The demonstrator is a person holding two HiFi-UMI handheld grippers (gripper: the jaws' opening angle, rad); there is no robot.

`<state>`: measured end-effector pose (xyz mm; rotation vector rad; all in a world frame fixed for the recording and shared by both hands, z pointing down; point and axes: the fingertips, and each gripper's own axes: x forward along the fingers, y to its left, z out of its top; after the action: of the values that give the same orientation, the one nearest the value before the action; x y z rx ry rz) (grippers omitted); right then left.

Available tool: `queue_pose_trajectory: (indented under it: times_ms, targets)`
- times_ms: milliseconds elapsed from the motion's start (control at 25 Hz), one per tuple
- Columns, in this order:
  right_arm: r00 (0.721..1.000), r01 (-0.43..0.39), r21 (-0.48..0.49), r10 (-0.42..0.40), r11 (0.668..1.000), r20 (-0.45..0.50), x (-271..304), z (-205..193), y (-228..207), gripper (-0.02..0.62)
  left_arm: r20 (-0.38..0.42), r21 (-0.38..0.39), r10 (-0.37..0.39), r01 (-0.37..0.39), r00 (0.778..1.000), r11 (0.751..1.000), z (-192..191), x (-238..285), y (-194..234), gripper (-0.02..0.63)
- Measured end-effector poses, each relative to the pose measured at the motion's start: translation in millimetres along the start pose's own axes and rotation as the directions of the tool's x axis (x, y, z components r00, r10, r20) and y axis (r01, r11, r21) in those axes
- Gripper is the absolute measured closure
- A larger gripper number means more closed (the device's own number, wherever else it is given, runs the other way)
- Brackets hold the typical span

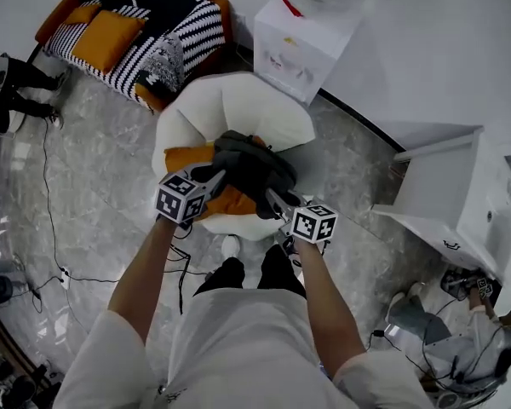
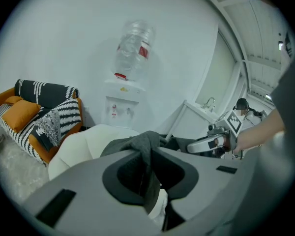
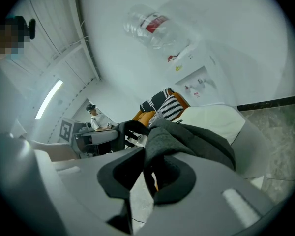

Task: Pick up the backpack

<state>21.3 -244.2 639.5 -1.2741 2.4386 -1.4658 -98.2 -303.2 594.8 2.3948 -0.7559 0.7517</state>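
Observation:
A dark grey backpack [image 1: 251,164] hangs just above a white round armchair [image 1: 238,109], with both grippers holding it. My left gripper [image 1: 219,176] is shut on a fold of the backpack's fabric [image 2: 143,142] at its left side. The pads of the left gripper [image 2: 146,157] pinch the cloth between them. My right gripper [image 1: 269,197] is shut on the bag's right side, and the grey fabric [image 3: 187,136] bulges out past the right gripper's jaws [image 3: 146,162]. Each gripper view shows the other gripper beyond the bag.
An orange cushion [image 1: 192,156] lies on the armchair under the bag. A water dispenser [image 1: 302,45] stands behind the chair and a striped sofa [image 1: 145,24] at the back left. A white cabinet [image 1: 443,194] is to the right. Cables [image 1: 51,220] run over the marble floor.

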Motion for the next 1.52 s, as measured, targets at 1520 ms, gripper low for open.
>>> queue_pose_trajectory:
  times_ms: [1520]
  targets:
    - [0.973, -0.13, -0.46, 0.202, 0.878, 0.111, -101.0, 174.2, 147.1, 0.541, 0.46, 0.138, -0.073, 0.01, 0.885, 0.99, 164.9, -138.3, -91.9, 0.566]
